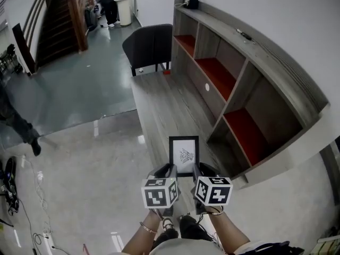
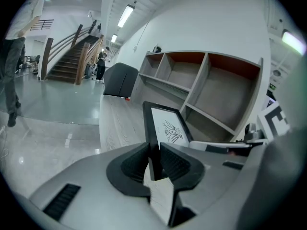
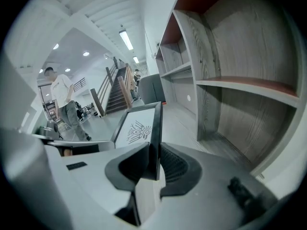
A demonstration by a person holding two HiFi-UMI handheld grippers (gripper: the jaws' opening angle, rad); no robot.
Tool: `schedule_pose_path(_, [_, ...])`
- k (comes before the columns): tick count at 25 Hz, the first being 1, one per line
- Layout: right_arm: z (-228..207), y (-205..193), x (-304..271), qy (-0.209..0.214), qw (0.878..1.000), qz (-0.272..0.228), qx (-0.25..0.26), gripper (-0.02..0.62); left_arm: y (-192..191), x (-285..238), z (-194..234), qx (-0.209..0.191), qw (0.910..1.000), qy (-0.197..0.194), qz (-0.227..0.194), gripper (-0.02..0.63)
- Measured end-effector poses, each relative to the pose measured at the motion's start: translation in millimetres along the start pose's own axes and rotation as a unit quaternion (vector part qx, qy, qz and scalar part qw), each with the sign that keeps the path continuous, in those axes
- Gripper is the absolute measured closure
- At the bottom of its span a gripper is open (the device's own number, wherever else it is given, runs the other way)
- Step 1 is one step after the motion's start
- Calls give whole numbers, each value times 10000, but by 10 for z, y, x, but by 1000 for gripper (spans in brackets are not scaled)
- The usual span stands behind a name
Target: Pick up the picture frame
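Observation:
A black picture frame (image 1: pixel 184 154) with a white print and a dark emblem hangs above the long grey wooden counter (image 1: pixel 159 105). My left gripper (image 1: pixel 171 169) is shut on its near left corner and my right gripper (image 1: pixel 195 169) is shut on its near right corner. In the left gripper view the frame (image 2: pixel 165 128) rises out of the gripper (image 2: pixel 154 162), its left edge pinched between the dark pads. In the right gripper view the frame (image 3: pixel 140 126) stands to the left, its right edge clamped in the gripper (image 3: pixel 154 164).
A grey shelf unit with red shelf boards (image 1: pixel 234 94) runs along the counter's right side. A dark chair (image 1: pixel 150 47) stands at the counter's far end. A person (image 3: pixel 64 104) walks on the glossy floor to the left, and a staircase (image 1: pixel 61 20) rises at the back.

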State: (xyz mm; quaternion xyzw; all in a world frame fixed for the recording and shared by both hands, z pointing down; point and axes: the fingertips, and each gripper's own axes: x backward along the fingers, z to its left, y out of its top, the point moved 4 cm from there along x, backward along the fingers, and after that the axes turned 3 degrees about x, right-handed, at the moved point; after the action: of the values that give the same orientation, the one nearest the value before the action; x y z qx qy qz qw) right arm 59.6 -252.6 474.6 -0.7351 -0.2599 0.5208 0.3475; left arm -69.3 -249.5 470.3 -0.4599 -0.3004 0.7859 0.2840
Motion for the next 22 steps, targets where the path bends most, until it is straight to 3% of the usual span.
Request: schedule_pose_path(22, [184,101,461,-90,9991,-405,79,509,72,436,-185,-315,9988,-264,-268,520])
